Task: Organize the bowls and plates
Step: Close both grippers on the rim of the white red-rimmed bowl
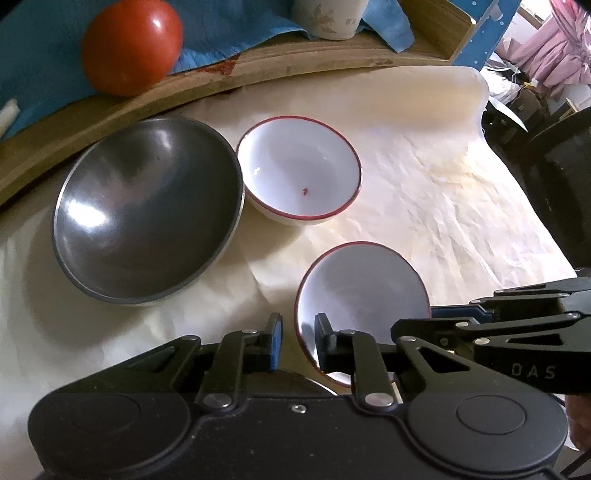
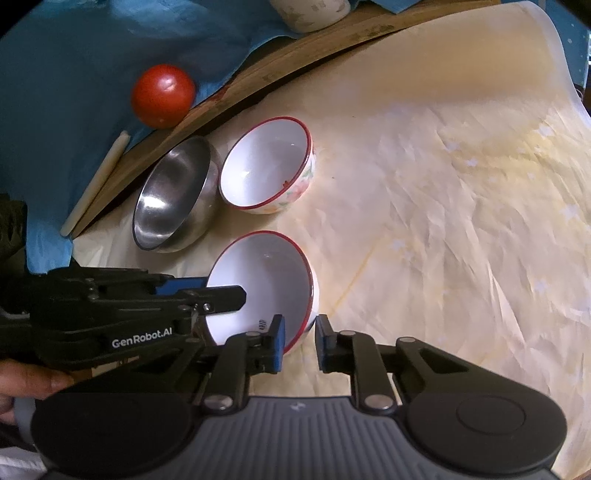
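White red-rimmed bowl (image 2: 266, 284): rim between left fingers (image 1: 275, 332) and right fingers (image 2: 277, 341).

A lived-in home, its bench set out with everyday tableware.

Ahead of the hand-held gripper, a creased cream cloth (image 1: 424, 192) with a faint flower print covers the bench, bearing a steel bowl (image 1: 147, 210) and two red-rimmed white bowls (image 1: 299, 166). Beyond them a wooden board (image 1: 258, 70) carries a tomato (image 1: 131, 46), a crumpled blue cloth (image 1: 236, 26) and a patterned cup (image 1: 328, 18). Far right, pink fabric (image 1: 554, 48) hangs amid household clutter.
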Motion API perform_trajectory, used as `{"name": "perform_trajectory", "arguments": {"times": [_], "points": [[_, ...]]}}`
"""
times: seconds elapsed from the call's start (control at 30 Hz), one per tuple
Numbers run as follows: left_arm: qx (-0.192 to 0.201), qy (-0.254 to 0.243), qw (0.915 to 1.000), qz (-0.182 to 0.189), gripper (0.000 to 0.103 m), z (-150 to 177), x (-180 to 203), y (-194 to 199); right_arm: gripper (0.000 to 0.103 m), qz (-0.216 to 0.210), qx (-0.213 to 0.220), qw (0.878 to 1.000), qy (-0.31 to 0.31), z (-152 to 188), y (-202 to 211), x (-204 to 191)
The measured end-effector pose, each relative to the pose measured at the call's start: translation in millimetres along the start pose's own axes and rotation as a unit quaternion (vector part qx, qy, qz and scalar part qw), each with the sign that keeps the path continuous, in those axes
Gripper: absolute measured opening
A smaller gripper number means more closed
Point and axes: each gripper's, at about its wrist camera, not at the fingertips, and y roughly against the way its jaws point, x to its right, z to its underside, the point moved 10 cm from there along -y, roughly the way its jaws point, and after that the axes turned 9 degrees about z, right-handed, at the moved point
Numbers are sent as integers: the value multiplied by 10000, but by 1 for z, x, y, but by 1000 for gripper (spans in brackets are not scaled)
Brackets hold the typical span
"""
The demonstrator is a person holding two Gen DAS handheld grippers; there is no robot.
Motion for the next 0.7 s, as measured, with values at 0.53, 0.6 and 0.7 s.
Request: {"name": "perform_trajectory", "arguments": {"times": [0.53,0.6,0.7], "points": [[799,185,9964,201,5,-20,9,35,15,95,384,9991,150,-18,25,-6],[954,210,9950,206,5,-24,9,42,15,64,491,9986,196,-22,30,-9],[1174,277,9925,200,5,-28,7,55,15,4,622,9976,298,-28,36,-16]]}}
